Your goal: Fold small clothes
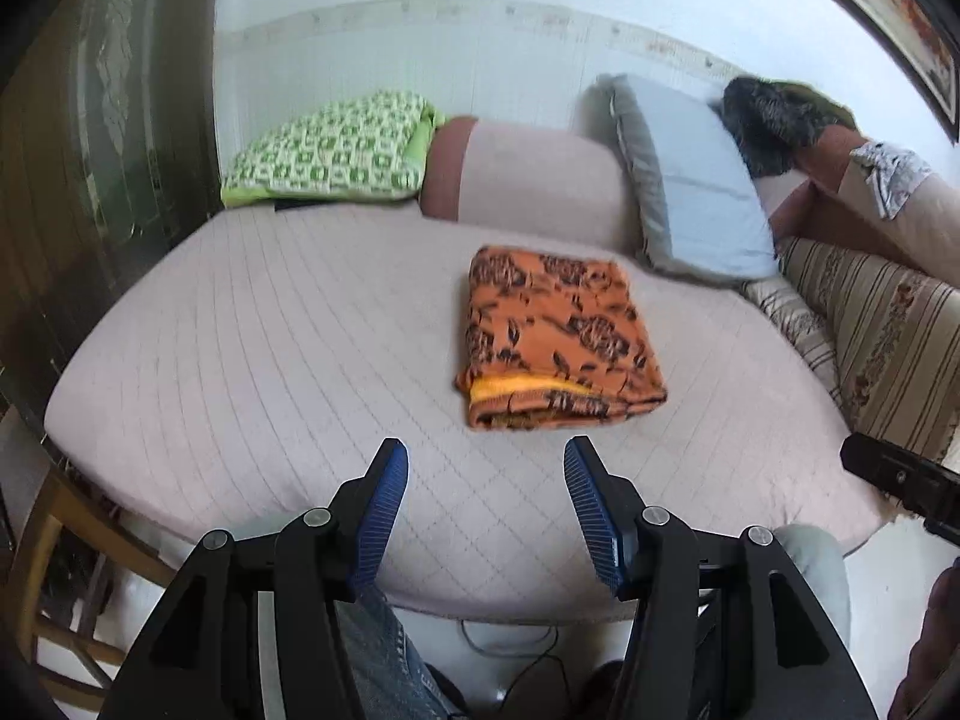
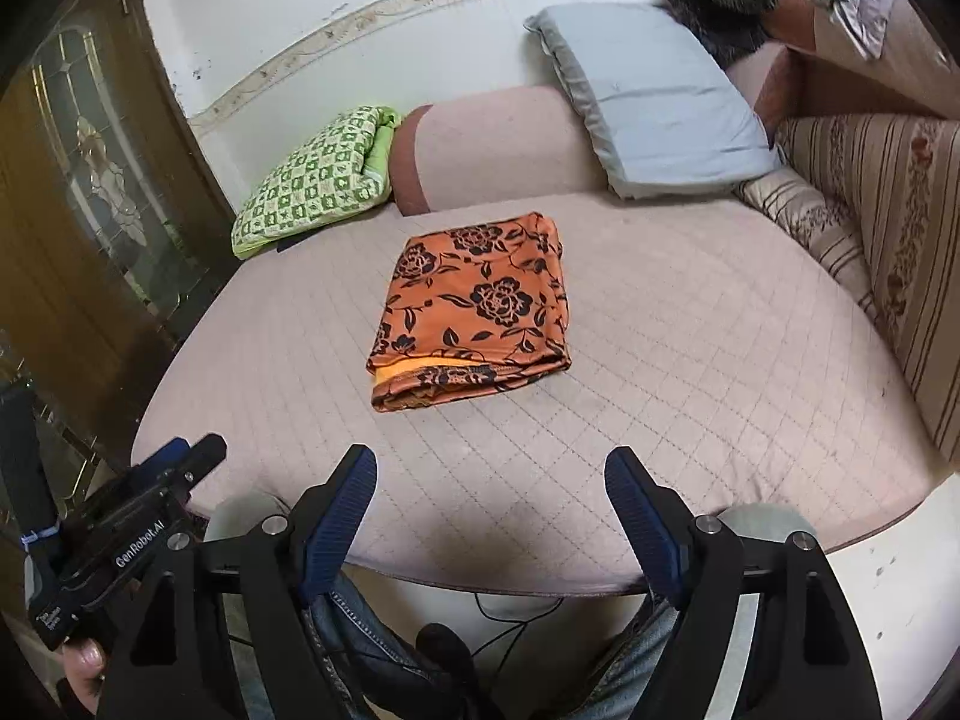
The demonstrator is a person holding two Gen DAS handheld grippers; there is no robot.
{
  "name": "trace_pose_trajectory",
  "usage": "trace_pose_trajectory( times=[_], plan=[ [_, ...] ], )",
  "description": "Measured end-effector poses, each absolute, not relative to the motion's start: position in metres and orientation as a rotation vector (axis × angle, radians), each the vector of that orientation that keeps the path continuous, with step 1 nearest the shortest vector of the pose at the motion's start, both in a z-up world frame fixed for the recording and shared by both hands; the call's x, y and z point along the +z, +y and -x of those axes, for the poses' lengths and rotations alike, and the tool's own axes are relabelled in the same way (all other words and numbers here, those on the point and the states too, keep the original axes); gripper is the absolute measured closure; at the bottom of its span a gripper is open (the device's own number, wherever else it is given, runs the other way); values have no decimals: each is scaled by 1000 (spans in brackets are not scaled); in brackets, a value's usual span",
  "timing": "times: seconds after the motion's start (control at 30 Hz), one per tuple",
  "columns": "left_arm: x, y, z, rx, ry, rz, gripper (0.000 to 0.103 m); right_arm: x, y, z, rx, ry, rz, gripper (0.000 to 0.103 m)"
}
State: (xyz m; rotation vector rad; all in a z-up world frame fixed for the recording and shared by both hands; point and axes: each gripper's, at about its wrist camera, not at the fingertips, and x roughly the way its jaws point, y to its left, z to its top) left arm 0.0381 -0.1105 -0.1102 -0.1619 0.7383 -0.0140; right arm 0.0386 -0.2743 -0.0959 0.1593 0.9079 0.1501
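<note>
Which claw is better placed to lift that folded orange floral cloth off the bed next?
Probably the left claw: the folded orange floral cloth lies nearly straight ahead of its open fingers. From the right claw, also open and empty, it sits further off, ahead and left.

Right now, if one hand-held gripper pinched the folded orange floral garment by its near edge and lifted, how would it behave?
The orange floral garment is thin layered cloth, so it would probably droop and unfold. It looks light, lying flat on the quilted cover. Pushed, it would likely bunch rather than slide whole.
</note>
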Motion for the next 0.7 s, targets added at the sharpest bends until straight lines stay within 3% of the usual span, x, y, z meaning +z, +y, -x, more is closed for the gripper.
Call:
trace_pose_trajectory(
  times=[0.7],
  plan=[
    [-45, -111, -14, -24, 705, 88, 41, -45, -285, -26, 89, 822, -159, 19]
  ],
)
